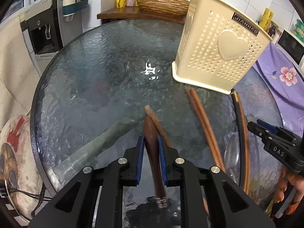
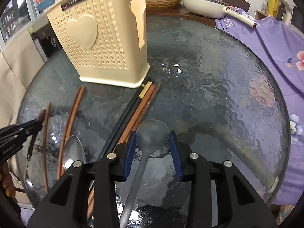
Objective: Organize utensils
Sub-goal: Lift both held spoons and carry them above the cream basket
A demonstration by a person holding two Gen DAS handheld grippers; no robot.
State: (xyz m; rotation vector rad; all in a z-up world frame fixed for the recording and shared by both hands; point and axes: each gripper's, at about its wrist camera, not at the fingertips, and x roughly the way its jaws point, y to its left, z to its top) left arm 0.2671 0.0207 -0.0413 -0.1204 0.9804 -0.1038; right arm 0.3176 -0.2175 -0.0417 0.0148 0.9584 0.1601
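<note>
Textured glass counter (image 2: pixel 218 79): round and dark; I see its metal leg through it. Every loose utensil lies on it, near the edge closest to me.
Cream plastic utensil holder (image 2: pixel 106 43): stands upright toward the back, heart-patterned holes in its walls. I judge it the destination, since nothing is sorted into it that I can see; its open top is cut off in both views, so its contents are unknown.
Left gripper (image 1: pixel 151 157): my left jaws are clenched on a dark brown wooden handle (image 1: pixel 152 152), blue pads pressing its sides. A lighter stick lies alongside it, possibly a chopstick.
Held item's identity: the handle ends in a ridged cap near the bottom of the left view; its working end is blurred, so I cannot name the utensil.
Right gripper (image 2: pixel 152 148): my right jaws straddle a grey spoon (image 2: pixel 152 133), bowl pointing forward. The pads sit just beside the bowl; whether they press on it I cannot tell.
Brown chopsticks (image 2: pixel 144 106): bundled with a black gold-banded pair, tips touching the holder's base.
Second chopstick pair (image 2: pixel 74 114): lies left of the bundle, well apart.
Metal spoon (image 2: pixel 73 152): its handle is hidden behind my right gripper.
Person's hand: only fingers show at the frame edge.
</note>
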